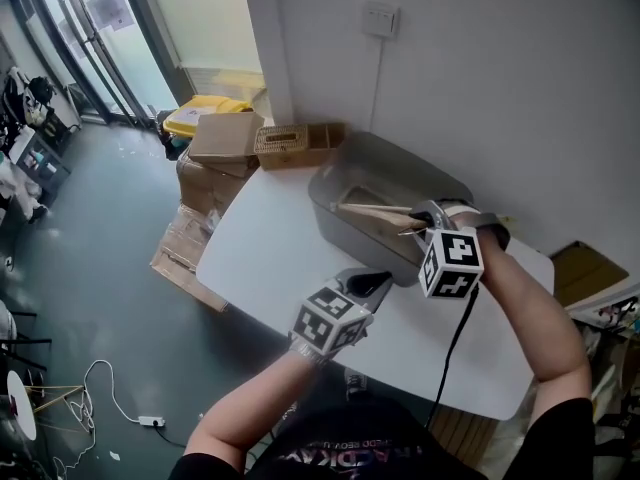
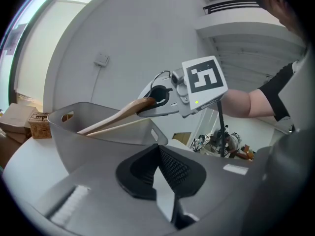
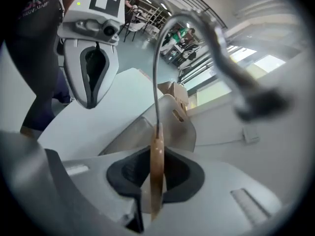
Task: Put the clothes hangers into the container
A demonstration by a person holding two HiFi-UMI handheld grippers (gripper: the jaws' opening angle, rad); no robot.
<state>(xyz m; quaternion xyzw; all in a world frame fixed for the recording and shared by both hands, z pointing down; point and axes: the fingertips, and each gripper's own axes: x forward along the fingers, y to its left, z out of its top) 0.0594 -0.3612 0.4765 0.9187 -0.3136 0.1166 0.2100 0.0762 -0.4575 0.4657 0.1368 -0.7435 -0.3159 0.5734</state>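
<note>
Head view, left to right: brown cardboard boxes (image 1: 225, 138) stand stacked on the floor beside the white rounded bench (image 1: 265, 253), and a small woven wicker basket (image 1: 282, 140) sits at the bench's far edge. The left gripper (image 1: 373, 284), with its marker cube, hovers over the bench just in front of the grey plastic rectangular container (image 1: 352, 236); in the left gripper view its black fingers (image 2: 173, 167) stand closed together with nothing between them. The container occupies the right half of the bench, near the wall. A wooden clothes hanger with a metal hook (image 1: 375, 211) lies tilted across the container's open top, its far end dipping below the rim inside the container. The right gripper (image 1: 428, 220) holds the hanger's near end above the container's right side; in the right gripper view the fingers (image 3: 129, 173) press on the wooden body edge-on, the hook curving away above.
</note>
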